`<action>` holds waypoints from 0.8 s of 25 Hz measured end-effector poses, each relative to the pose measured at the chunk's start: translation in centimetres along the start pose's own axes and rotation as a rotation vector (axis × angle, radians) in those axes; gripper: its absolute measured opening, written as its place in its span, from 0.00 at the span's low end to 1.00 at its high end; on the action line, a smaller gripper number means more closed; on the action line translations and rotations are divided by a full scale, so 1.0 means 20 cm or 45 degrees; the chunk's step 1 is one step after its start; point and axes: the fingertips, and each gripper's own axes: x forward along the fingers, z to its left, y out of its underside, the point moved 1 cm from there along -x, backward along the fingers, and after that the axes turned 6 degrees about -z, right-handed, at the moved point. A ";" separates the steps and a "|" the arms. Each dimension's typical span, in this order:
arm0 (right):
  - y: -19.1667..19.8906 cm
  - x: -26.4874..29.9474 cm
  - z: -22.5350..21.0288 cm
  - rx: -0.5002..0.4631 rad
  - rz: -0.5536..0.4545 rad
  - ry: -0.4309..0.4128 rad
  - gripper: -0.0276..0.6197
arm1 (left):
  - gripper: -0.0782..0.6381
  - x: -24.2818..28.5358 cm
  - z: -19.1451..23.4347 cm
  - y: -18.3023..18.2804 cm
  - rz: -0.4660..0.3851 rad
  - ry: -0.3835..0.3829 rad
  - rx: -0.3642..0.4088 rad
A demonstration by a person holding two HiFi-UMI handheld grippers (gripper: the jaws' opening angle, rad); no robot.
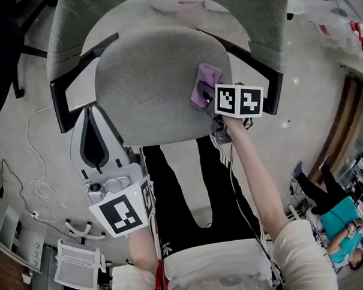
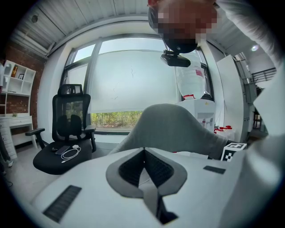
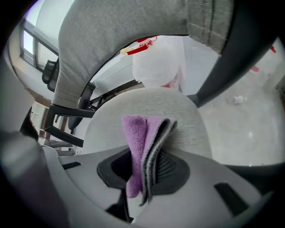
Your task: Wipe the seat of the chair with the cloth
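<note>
The cloth (image 3: 142, 142) is showing as folded purple pile with a grey edge. It is sitting pinched between the jaws of the right tool (image 3: 144, 176), which are closing tight on its fold. Its free end is reaching forward onto the grey seat (image 1: 149, 83), at the right side. The left tool (image 1: 95, 124) is hanging by the seat's front left corner, jaws together and gripping nothing.

Seat (image 1: 149, 83) is bare across its left and middle, so there is free room to pass there; the purple cloth (image 1: 204, 85), clamped in the right gripper (image 1: 208, 98), takes up the right edge. Left armrest (image 1: 61, 107) and right armrest (image 1: 275, 89) block the sides and the backrest (image 1: 74, 26) closes the far side. Left gripper (image 1: 92, 110), jaws together, hangs near the front-left edge.
</note>
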 end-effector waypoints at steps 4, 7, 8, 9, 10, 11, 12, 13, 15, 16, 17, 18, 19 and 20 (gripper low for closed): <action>0.00 -0.08 -0.14 -0.025 0.004 0.128 0.18 | 0.13 0.04 -0.04 -0.01 0.001 0.011 -0.002; 0.00 -0.13 -0.22 -0.059 0.011 0.232 0.18 | 0.13 0.06 -0.05 -0.01 -0.004 0.013 0.002; 0.00 -0.14 -0.24 -0.061 0.008 0.259 0.18 | 0.13 0.06 -0.06 -0.01 -0.003 0.013 0.002; 0.00 -0.15 -0.25 -0.053 0.002 0.278 0.18 | 0.13 0.07 -0.07 -0.01 -0.002 0.015 0.003; 0.00 -0.15 -0.26 -0.037 -0.005 0.291 0.18 | 0.13 0.07 -0.08 -0.01 -0.002 0.017 0.003; 0.00 -0.16 -0.26 -0.019 -0.013 0.300 0.18 | 0.13 0.07 -0.09 -0.01 -0.001 0.022 0.003; 0.01 -0.16 -0.27 -0.005 -0.018 0.308 0.18 | 0.13 0.07 -0.10 -0.01 -0.001 0.027 0.003; 0.01 -0.16 -0.27 0.004 -0.021 0.314 0.18 | 0.13 0.08 -0.11 -0.01 -0.001 0.033 0.005; 0.01 -0.16 -0.27 0.014 -0.023 0.319 0.18 | 0.13 0.08 -0.12 -0.01 -0.001 0.041 0.008; 0.01 -0.16 -0.27 0.018 -0.025 0.318 0.18 | 0.13 0.08 -0.11 -0.01 -0.002 0.041 0.007; 0.01 -0.16 -0.27 0.018 -0.029 0.316 0.18 | 0.13 0.08 -0.11 -0.01 -0.002 0.038 0.006; 0.00 -0.16 -0.26 0.014 -0.036 0.311 0.18 | 0.13 0.07 -0.10 -0.01 -0.003 0.032 0.006; 0.00 -0.17 -0.25 0.003 -0.046 0.299 0.18 | 0.13 0.07 -0.08 -0.01 -0.003 0.025 0.007; -0.01 -0.18 -0.22 -0.014 -0.058 0.278 0.18 | 0.13 0.06 -0.07 -0.01 -0.004 0.019 0.009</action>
